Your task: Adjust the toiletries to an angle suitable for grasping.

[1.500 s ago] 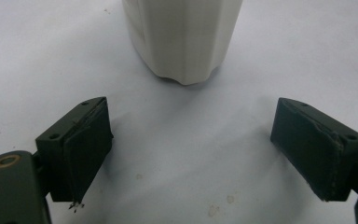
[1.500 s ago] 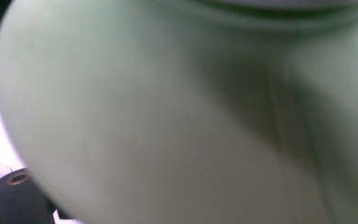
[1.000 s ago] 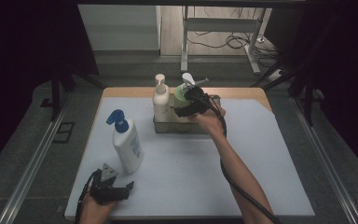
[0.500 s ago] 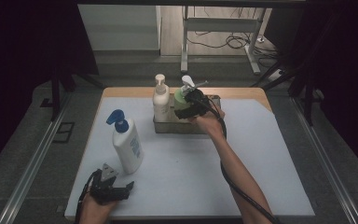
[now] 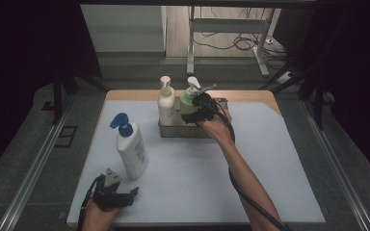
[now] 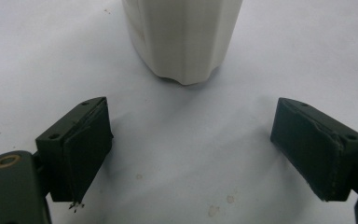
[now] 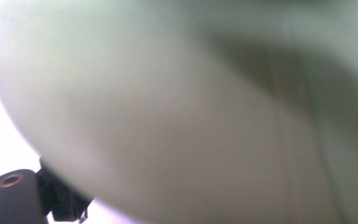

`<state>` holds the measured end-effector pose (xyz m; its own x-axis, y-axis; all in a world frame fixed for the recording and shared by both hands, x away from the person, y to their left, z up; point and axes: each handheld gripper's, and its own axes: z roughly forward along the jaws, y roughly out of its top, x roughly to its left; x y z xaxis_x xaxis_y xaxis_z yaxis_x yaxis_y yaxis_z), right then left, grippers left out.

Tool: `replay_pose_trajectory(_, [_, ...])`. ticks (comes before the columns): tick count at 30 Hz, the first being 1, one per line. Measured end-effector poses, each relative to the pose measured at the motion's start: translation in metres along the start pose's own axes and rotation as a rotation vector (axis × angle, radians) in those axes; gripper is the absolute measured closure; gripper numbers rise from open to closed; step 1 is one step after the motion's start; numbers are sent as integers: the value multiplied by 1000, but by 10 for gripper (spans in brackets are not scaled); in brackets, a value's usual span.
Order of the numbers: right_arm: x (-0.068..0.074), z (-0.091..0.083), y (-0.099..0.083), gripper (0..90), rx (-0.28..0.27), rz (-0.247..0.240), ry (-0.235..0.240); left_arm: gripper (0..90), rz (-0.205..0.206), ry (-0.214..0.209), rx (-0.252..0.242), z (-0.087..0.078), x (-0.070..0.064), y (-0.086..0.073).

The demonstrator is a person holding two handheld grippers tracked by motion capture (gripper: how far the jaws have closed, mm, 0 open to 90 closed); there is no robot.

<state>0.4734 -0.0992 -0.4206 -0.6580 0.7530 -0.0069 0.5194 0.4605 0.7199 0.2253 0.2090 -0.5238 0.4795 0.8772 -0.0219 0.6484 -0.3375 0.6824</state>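
Observation:
A pale green pump bottle [image 5: 188, 100] stands at the right end of a metal basket [image 5: 173, 131] at the back of the table. My right gripper [image 5: 196, 111] is shut on it from the right. In the right gripper view the green bottle [image 7: 191, 107] presses up close, blurred, and one finger [image 7: 63, 203] peeks out at the lower left. A white bottle with a blue pump [image 5: 131, 151] stands upright at the front left. My left gripper [image 5: 125, 191] lies just in front of it, open, with the bottle's base [image 6: 182, 37] beyond the empty jaws [image 6: 205, 149].
A white pump bottle [image 5: 166, 103] stands in the basket's left end, touching the green one. A white mat [image 5: 270, 163] covers the wooden table. Dark floor and metal rails flank both sides; a desk frame and cables lie beyond the far edge.
My right gripper and the green bottle have shifted slightly left and down at the basket. The left gripper has stayed put.

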Motion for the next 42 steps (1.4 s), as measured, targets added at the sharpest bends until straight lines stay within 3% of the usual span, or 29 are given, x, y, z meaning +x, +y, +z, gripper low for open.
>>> replay_pose_trajectory(10, [-3, -10, -11, 66, -8, -7, 31, 122, 0, 0, 0, 0, 0, 0])
replay_pose_trajectory(23, [-5, -27, -30, 83, 31, 8, 62, 121, 0, 0, -1, 0, 0, 0])
replay_pose_trajectory(27, [-6, -32, -35, 150, 38, 5, 50, 121, -1, 0, -1, 0, 0, 0])
replay_pose_trajectory(31, [-11, -38, -39, 297, -1, 30, 31, 121, 0, 0, -1, 0, 0, 0])
replay_pose_trajectory(40, [-21, -42, -40, 573, -8, 42, -37, 121, 0, 0, -1, 0, 0, 0])
replay_pose_trajectory(42, [-22, -40, -40, 598, -6, 46, -66, 121, 0, 0, -1, 0, 0, 0])
